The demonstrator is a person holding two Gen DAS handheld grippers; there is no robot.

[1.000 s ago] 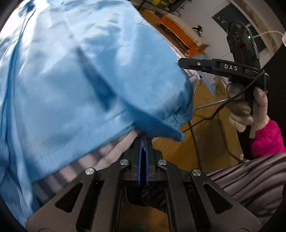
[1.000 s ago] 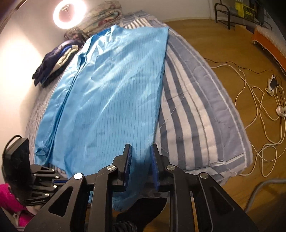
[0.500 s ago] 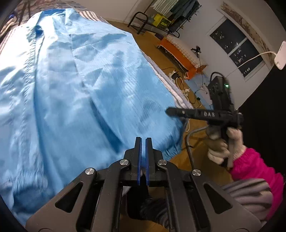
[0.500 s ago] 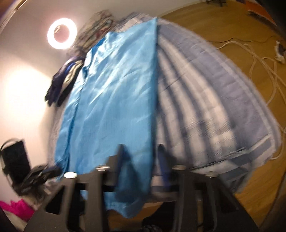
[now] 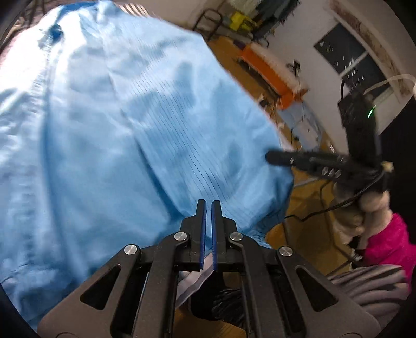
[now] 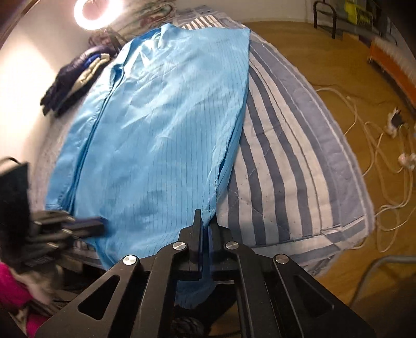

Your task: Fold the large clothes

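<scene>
One blue garment [image 6: 161,124] is being shown, spread flat on the striped bed cover [image 6: 293,161], with its long axis running away from both grippers toward the head of the bed. Its near end is hanging a little over the near edge of the bed, just in front of the fingers.

The right gripper [image 6: 206,228] is being held at the near right corner of the garment. Its jaws are pressed nearly together, and a fold of blue cloth is being pinched between them. The left gripper [image 5: 208,215] is being held at the near hem too, more to the left. Its jaws are almost closed, with only a thin gap, but whether any cloth is being gripped there cannot be told, because the hem is passing behind the fingertips.

The right gripper is judged to be the nearer one to a firm hold. The coming move is probably a lift of the near end along the long axis, toward the collar.

Counted: one garment, two grippers, one ring lamp [image 6: 96,13], one dark pile of clothes [image 6: 75,75] by the wall.
</scene>
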